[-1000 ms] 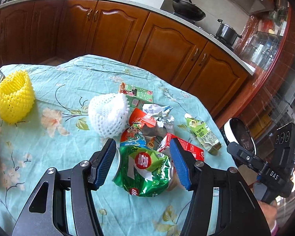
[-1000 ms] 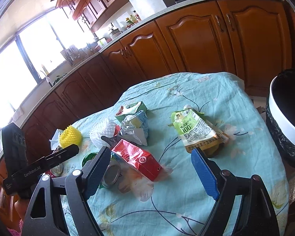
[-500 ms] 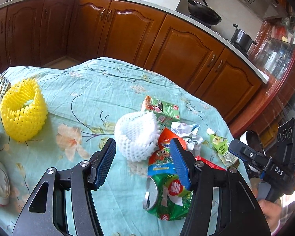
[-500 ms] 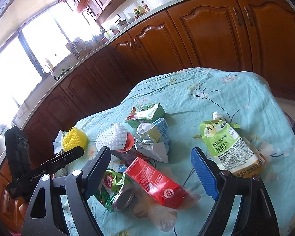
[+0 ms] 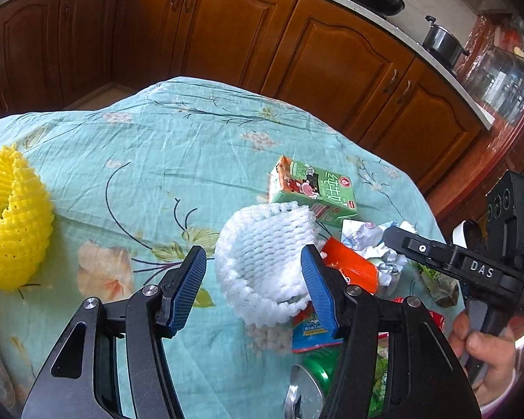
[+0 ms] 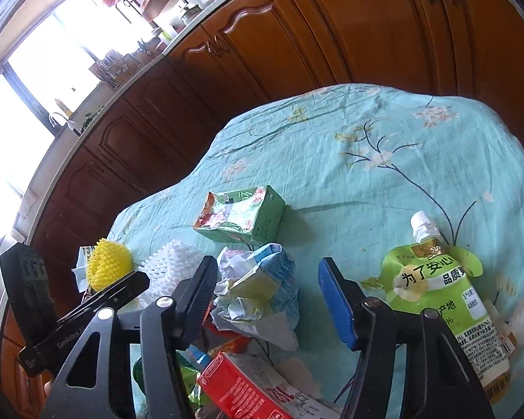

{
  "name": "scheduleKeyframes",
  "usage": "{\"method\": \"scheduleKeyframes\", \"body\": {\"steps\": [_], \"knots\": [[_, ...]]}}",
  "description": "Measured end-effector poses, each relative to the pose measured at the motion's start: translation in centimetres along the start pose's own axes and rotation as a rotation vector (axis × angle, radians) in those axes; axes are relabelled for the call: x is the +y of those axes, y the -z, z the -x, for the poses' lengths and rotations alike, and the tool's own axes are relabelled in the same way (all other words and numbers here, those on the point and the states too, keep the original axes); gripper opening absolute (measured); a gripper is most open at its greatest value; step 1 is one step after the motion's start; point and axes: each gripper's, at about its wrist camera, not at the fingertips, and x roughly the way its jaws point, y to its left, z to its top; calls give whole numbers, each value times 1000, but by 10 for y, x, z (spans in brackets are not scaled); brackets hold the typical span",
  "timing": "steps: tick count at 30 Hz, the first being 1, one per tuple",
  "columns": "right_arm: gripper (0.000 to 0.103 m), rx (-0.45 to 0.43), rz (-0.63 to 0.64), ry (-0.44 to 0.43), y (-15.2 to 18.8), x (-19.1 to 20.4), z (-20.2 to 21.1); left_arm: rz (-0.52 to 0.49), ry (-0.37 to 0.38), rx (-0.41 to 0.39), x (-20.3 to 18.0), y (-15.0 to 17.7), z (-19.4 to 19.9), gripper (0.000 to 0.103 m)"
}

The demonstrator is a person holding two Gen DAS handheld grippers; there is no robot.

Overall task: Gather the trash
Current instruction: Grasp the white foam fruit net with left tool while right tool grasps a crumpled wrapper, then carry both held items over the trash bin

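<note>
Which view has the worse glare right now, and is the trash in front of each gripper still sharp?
Right wrist view: the window blows out white at upper left, but the crumpled wrapper stays sharp. Left wrist view: even light, white foam net crisp; fisheye bends the cabinets.

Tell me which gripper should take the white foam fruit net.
Left. The left gripper already has the white foam net between its open jaws, not yet pinched. The right gripper, jaws just closing, straddles the crumpled wrapper instead.
</note>
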Motion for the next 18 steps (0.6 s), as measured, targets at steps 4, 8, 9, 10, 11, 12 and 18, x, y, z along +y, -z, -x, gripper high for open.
{"method": "scheduleKeyframes", "body": {"steps": [4,8,9,10,11,12,18], "knots": [[26,32,9,-29,5,-2,-11,-34,5,-5,-7,1,2,14],[6,0,45,-35,8,4,-2,-55,4,-35,-12,-1,14,6],[6,-9,48,-39,8,5,1,-57,4,-47,-14,-2,18,5],[5,-22,53,-41,8,7,5,-58,4,-61,-14,-3,23,5],[5,-34,61,-39,8,9,9,-59,7,-76,-16,-4,28,5],[4,-46,67,-36,6,9,14,-57,12,-92,-18,-6,34,5],[4,-123,67,-53,4,8,49,-70,55,-160,-34,-14,65,5]]}}
